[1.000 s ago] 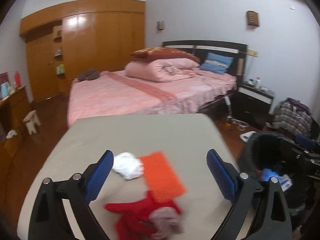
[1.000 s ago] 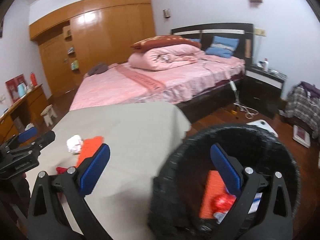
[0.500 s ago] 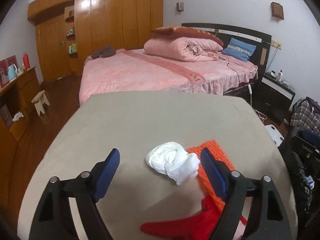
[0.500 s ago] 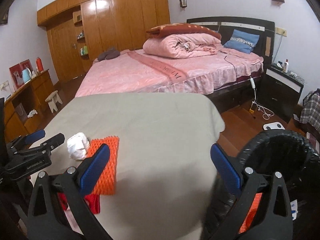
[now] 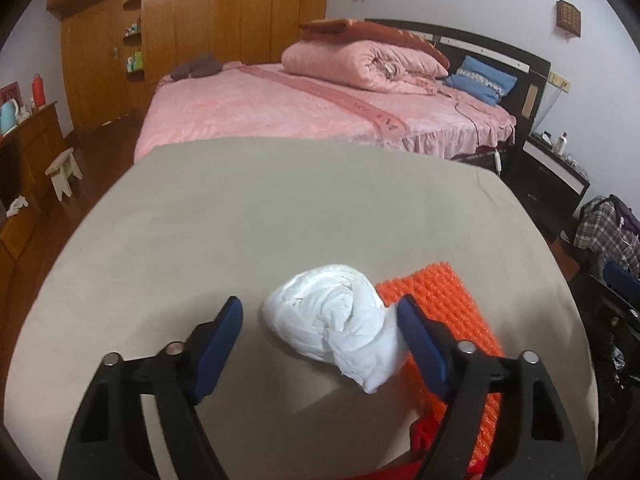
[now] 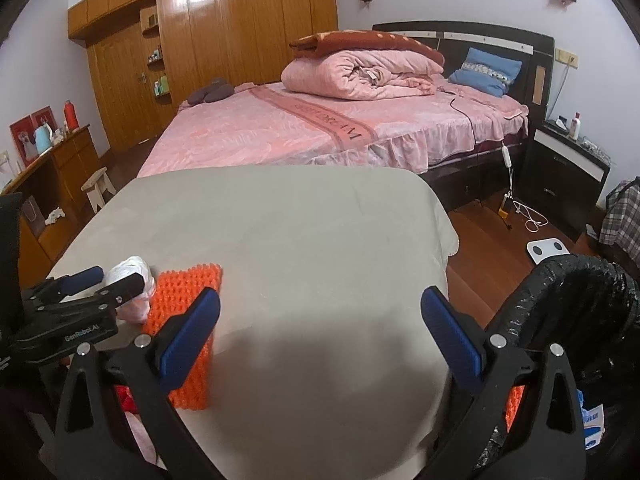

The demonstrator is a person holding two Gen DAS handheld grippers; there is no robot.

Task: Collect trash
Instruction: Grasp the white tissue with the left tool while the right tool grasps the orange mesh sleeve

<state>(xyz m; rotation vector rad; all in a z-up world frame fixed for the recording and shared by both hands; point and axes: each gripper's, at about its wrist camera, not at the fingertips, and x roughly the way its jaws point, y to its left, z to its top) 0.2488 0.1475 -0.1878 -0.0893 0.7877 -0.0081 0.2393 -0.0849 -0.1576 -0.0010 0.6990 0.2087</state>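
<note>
A crumpled white paper wad (image 5: 332, 320) lies on the beige-covered table (image 5: 280, 220), against an orange bubble sheet (image 5: 440, 304). A red scrap (image 5: 424, 436) shows at the near edge. My left gripper (image 5: 320, 304) straddles the wad with its jaws closing. The right pad is at the wad's edge and the left pad stands clear of it. In the right wrist view, the left gripper (image 6: 114, 278) sits around the wad (image 6: 132, 266) beside the orange sheet (image 6: 188, 292). My right gripper (image 6: 320, 316) hangs open over bare tablecloth, holding nothing.
A black-lined bin (image 6: 580, 280) stands off the table's right side with an orange piece (image 6: 514, 400) and a blue-white packet (image 6: 592, 428) inside. Beyond the table are a pink bed (image 6: 320, 132), a black nightstand (image 6: 568, 176), a white scale (image 6: 548, 250) and a small stool (image 6: 98, 190).
My left gripper came forward and down onto the white wad and its jaws narrowed. My right gripper swung left from above the bin to over the table.
</note>
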